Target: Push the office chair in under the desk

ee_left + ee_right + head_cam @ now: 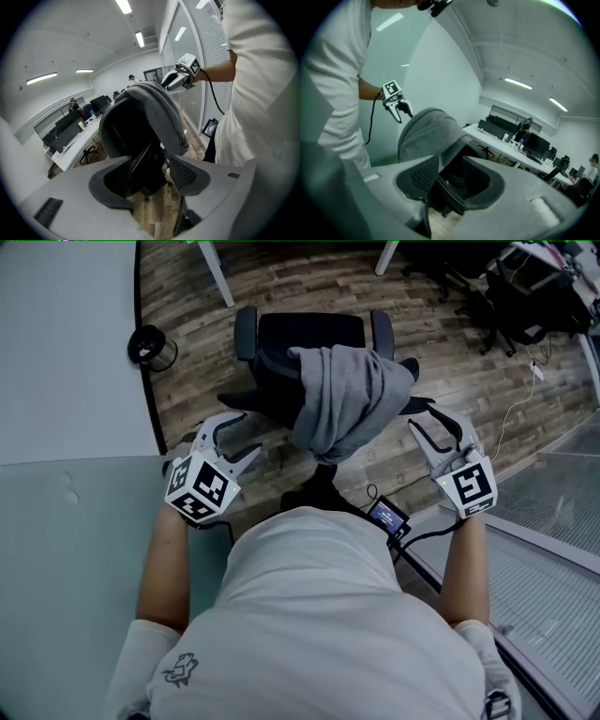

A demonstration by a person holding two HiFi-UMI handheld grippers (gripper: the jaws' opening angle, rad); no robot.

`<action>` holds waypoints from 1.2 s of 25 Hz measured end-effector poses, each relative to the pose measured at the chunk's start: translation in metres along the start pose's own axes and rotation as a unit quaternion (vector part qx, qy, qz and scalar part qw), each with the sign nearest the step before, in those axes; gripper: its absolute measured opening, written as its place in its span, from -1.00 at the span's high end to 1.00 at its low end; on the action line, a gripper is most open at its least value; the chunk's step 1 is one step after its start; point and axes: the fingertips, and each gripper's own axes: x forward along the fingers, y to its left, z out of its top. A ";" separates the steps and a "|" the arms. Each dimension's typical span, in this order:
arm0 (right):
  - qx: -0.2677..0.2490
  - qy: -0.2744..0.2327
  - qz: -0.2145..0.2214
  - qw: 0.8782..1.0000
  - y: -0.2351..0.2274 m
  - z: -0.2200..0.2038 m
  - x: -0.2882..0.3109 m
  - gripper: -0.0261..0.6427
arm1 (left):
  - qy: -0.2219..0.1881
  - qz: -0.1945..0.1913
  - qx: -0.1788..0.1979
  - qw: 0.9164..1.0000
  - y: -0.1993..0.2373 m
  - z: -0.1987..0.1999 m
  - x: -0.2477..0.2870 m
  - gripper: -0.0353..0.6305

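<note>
Torso partly hides office chair base | cloth drapes backrest | left hand-held gripper apart | right hand-held gripper apart

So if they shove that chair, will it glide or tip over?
Probably glide: the chair stands on a wide star base on a smooth wood floor. Pushed on one side, it may swivel instead. The grey garment draped over its back looks loose and could slip off.

No readable text anywhere (the small screen is too blurred to read)
</note>
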 end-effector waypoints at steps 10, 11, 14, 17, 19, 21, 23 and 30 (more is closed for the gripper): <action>-0.100 0.154 0.114 0.976 -0.018 -0.077 0.052 0.28 | 0.127 -0.001 0.064 0.990 0.054 -0.031 0.056 0.15; -0.107 0.165 0.119 0.973 -0.018 -0.086 0.056 0.28 | 0.136 0.000 0.069 0.988 0.055 -0.034 0.061 0.15; -0.134 0.190 0.134 0.963 -0.013 -0.108 0.070 0.27 | 0.149 0.004 0.082 0.985 0.058 -0.044 0.076 0.15; -0.167 0.207 0.153 0.952 -0.013 -0.121 0.081 0.31 | 0.133 -0.002 0.084 0.988 0.062 -0.041 0.086 0.15; -0.178 0.207 0.165 0.948 -0.013 -0.124 0.084 0.49 | 0.130 -0.020 0.089 0.987 0.061 -0.041 0.089 0.34; -0.175 0.206 0.167 0.948 -0.015 -0.125 0.085 0.50 | 0.130 -0.029 0.095 0.986 0.059 -0.040 0.091 0.40; -0.172 0.205 0.167 0.949 -0.016 -0.126 0.085 0.50 | 0.131 -0.030 0.100 0.986 0.060 -0.039 0.093 0.41; -0.156 0.191 0.184 0.951 -0.020 -0.125 0.090 0.51 | 0.128 -0.051 0.093 0.986 0.068 -0.038 0.100 0.40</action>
